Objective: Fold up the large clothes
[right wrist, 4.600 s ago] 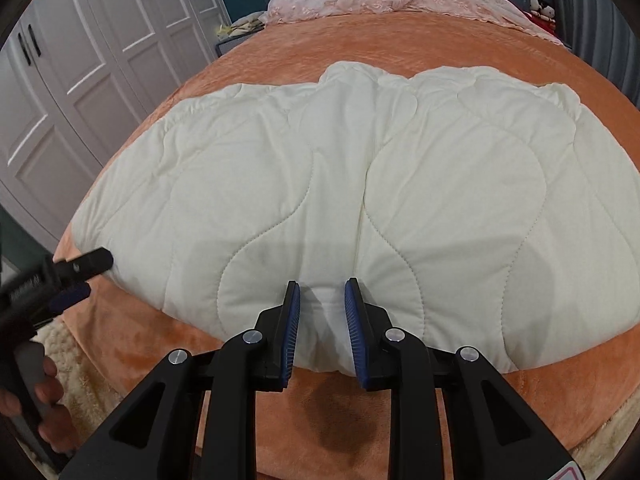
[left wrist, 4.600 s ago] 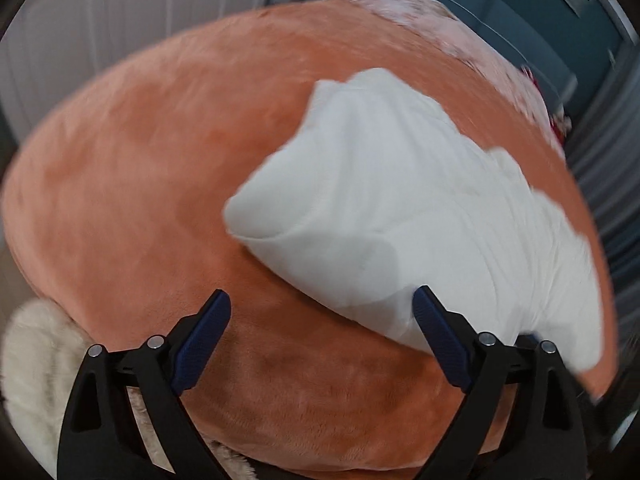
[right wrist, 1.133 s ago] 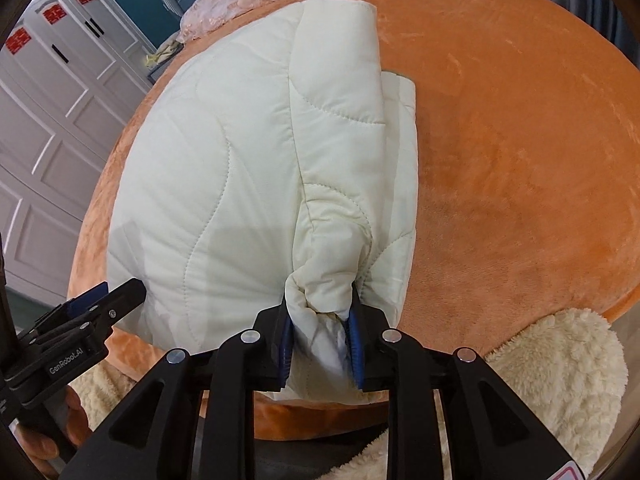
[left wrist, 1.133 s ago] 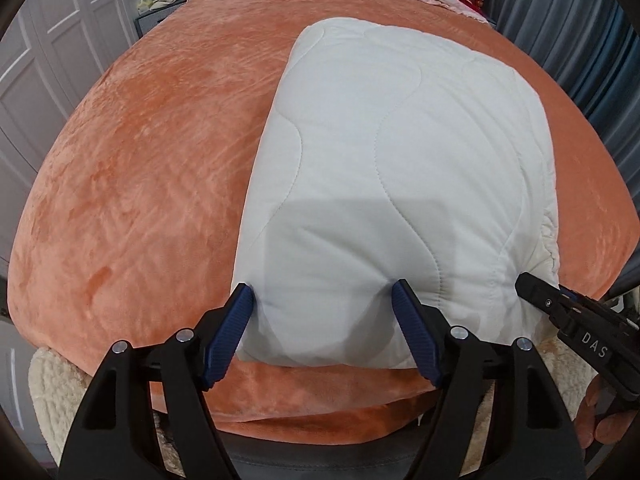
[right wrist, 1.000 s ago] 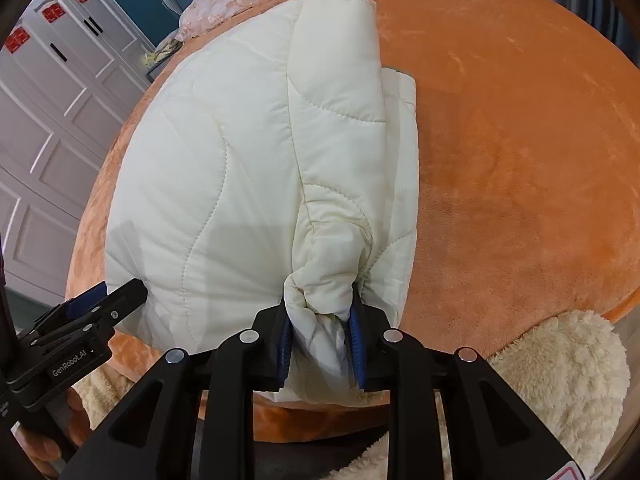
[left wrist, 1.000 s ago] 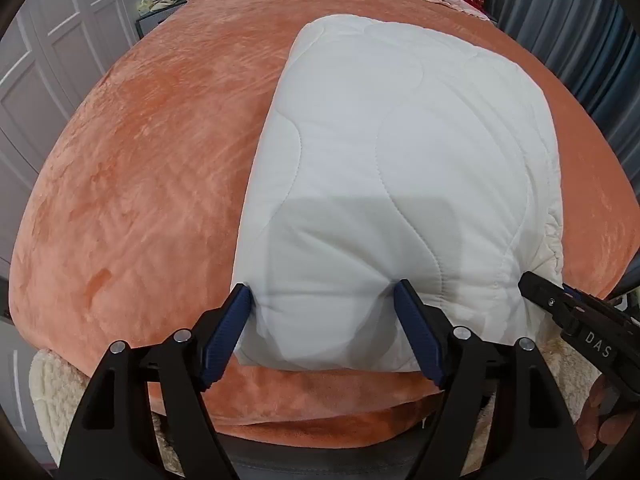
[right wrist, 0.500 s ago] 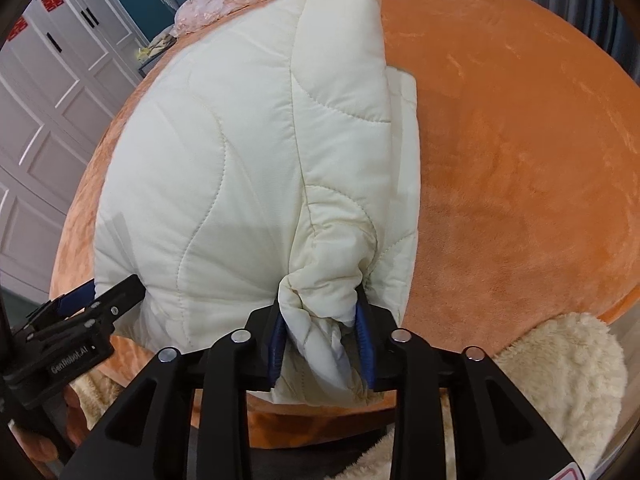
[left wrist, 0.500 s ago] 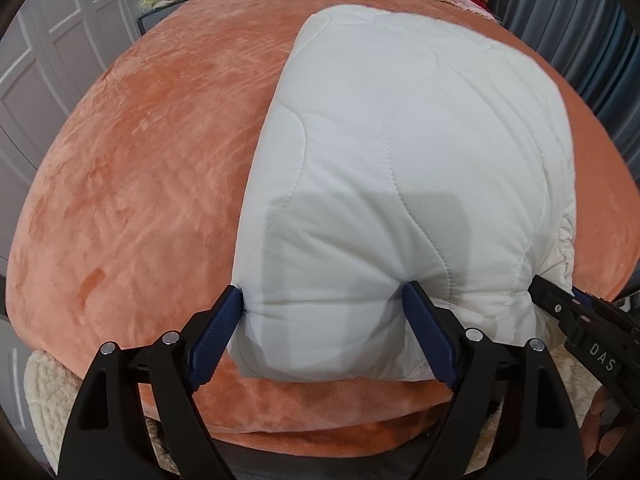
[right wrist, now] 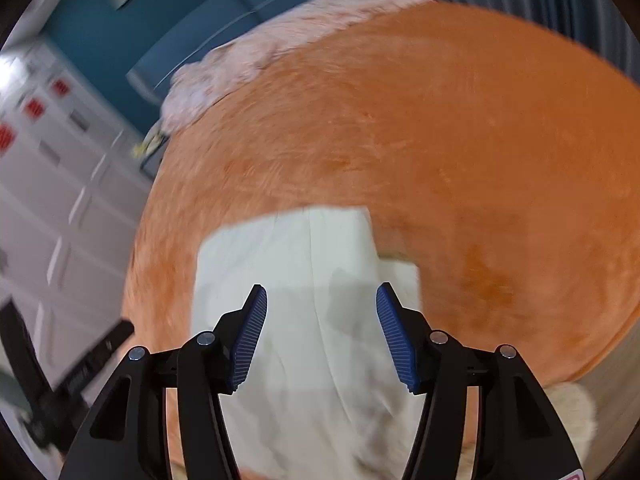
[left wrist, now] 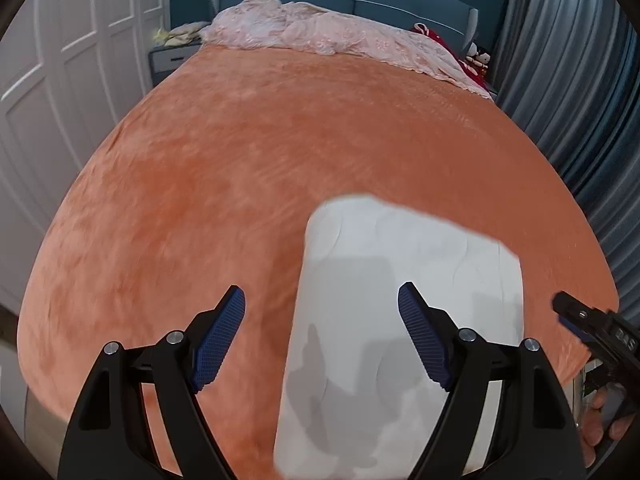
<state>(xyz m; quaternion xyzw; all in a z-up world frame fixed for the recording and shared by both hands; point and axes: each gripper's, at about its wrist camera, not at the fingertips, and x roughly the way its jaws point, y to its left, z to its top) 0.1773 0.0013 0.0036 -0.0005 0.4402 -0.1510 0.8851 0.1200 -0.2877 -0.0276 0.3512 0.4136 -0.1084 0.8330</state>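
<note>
The folded white quilted garment (left wrist: 404, 320) lies on the orange plush bed cover (left wrist: 248, 168), at the near edge of the bed, well apart from the pink lace bedding (left wrist: 332, 36) bunched at the headboard end. Both pictures are blurred, so its stitching and edges read only faintly.

In the left wrist view, the left tongs (left wrist: 322, 340) stand wide open with nothing between the blue pads. The garment shows beyond and below the gap: its left edge runs down between the two fingers, so the left finger sits over bare orange cover and the right finger over white cloth. Neither pad touches the fabric. At the right rim of this view the tip of the right tongs (left wrist: 588, 324) juts in beside the garment's right side, with the fingers of a hand (left wrist: 600, 424) below it.

In the right wrist view, the right tongs (right wrist: 322, 336) have just been opening and now stand apart, gripping nothing. The garment (right wrist: 304, 272) lies under them, filling the gap between the fingers and stretching away from them. A cream fleecy rug (right wrist: 572, 408) shows at the lower right, below the bed's edge.
</note>
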